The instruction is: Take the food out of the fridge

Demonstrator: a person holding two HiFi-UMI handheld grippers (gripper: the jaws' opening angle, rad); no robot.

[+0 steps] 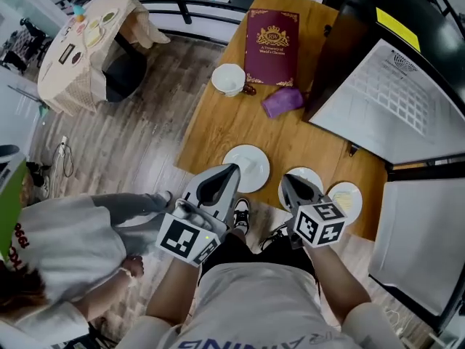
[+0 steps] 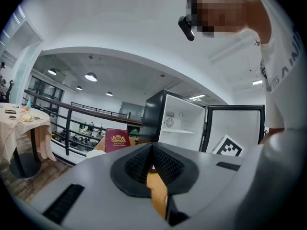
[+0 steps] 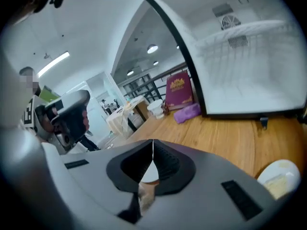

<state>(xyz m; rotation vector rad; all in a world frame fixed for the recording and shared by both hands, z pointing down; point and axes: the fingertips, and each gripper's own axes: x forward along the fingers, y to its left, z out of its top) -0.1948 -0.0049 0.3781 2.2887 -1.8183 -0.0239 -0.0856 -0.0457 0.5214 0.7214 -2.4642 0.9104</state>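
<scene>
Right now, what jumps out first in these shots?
The open black fridge at the right dominates, its white interior showing shelves that look bare. On the wooden table beside it lie a maroon menu book, a purple cloth and white plates, the rightmost carrying pale food. In the foreground the left gripper and right gripper hover with jaws together, holding nothing.
</scene>
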